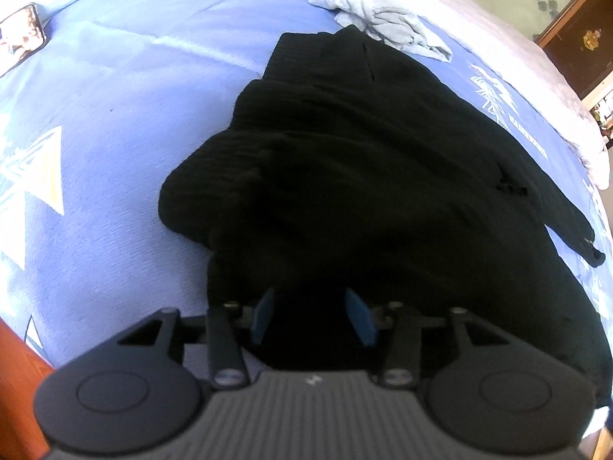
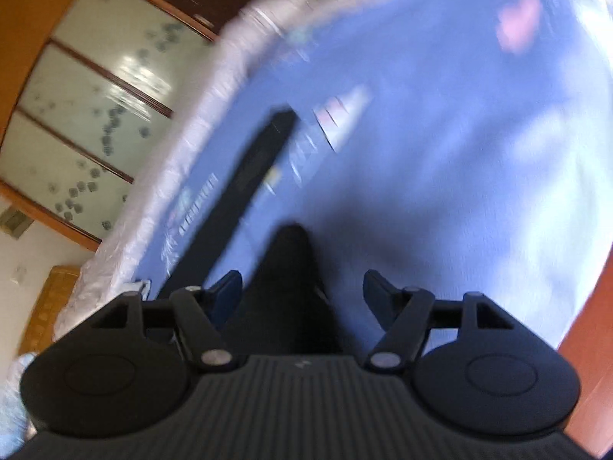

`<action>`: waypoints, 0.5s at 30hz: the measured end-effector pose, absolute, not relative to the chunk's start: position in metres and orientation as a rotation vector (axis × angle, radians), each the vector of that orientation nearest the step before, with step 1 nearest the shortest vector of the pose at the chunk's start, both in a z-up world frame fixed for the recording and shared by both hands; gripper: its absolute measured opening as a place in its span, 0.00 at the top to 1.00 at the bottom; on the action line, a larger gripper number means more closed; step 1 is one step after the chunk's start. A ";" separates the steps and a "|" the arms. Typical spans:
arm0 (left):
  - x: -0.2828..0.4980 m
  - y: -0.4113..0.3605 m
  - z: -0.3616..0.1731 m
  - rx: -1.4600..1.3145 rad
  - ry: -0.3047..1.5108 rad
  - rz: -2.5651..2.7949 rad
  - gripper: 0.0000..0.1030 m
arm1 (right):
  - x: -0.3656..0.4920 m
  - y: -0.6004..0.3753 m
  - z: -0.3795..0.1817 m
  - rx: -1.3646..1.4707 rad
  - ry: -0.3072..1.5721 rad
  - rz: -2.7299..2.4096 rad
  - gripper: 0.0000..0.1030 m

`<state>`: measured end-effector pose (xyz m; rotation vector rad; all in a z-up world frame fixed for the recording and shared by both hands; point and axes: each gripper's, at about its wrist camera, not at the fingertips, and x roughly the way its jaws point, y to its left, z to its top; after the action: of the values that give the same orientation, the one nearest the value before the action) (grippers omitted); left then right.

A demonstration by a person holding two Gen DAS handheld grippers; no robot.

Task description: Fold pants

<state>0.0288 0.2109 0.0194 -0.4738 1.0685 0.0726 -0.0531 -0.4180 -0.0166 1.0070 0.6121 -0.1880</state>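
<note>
**Black pants bunched on the blue bed**

The pants (image 1: 364,161) lie crumpled on the bedspread (image 1: 115,115), a grey cloth (image 1: 383,23) at their far end. Left hand-held gripper (image 1: 312,316): fingers apart, black fabric between them. Right hand-held gripper (image 2: 302,295): spread wide around a dark fold; whether either has hold is unclear.

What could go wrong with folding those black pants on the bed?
The black pants lie bunched, so a fold might trap wrinkles. The left gripper has cloth between open fingers and may grab too many layers. A grey garment touches the pants' far end and could get dragged along.
</note>
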 end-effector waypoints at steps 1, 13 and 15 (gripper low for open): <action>0.028 0.211 0.019 -0.479 1.065 0.073 0.58 | -0.048 -0.416 -0.029 1.044 0.652 -0.175 0.48; 0.023 0.216 0.018 -0.506 1.058 0.065 0.57 | 0.018 -0.176 0.052 0.390 0.715 0.451 0.64; 0.023 0.217 0.019 -0.509 1.060 0.061 0.57 | 0.012 -0.131 0.034 0.293 0.768 0.566 0.52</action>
<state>0.0227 0.2166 0.0189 -0.5092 1.0596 0.0608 0.0121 -0.1313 0.0341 0.2932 0.7679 0.5658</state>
